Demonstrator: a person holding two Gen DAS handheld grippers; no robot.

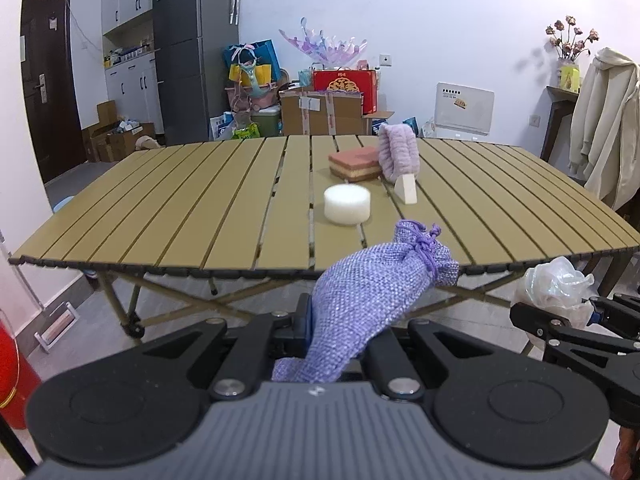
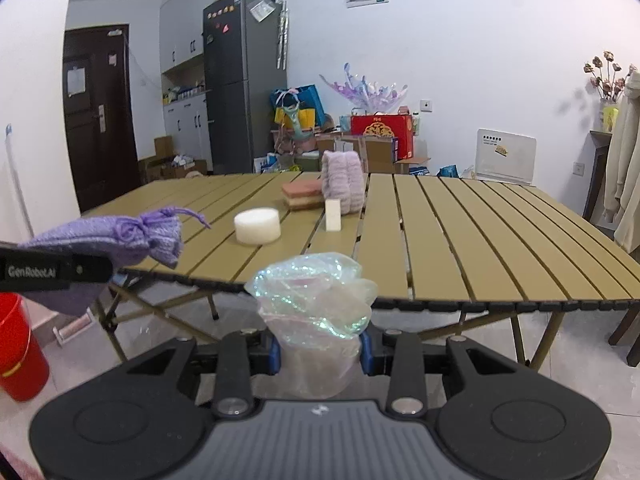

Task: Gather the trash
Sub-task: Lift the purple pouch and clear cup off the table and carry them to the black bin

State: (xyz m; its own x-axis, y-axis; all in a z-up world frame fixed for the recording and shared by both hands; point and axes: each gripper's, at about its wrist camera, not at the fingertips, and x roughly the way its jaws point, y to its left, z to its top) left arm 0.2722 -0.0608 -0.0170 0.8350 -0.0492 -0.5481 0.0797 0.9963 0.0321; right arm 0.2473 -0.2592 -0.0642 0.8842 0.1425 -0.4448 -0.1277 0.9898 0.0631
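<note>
- Left wrist view: left gripper point(image 1: 344, 320) clenched on one woven lilac drawstring pouch point(image 1: 372, 288), held before the slatted tan table point(image 1: 160, 208); on that table, one white foam disc point(image 1: 347, 203), one layered sponge block point(image 1: 355, 164).
- Right wrist view: right gripper point(image 2: 320, 350) grasping one crinkled iridescent plastic wrapper point(image 2: 316, 300), short of the table's near edge; one red bucket point(image 2: 18, 352) down left of the table.

Left gripper point(image 1: 344, 320) is clamped tight on a pouch point(image 1: 372, 280); right gripper point(image 2: 320, 350), just beside it, grips crumpled plastic point(image 2: 316, 300) between partly parted fingers point(image 2: 274, 350), both angled slightly downward
</note>
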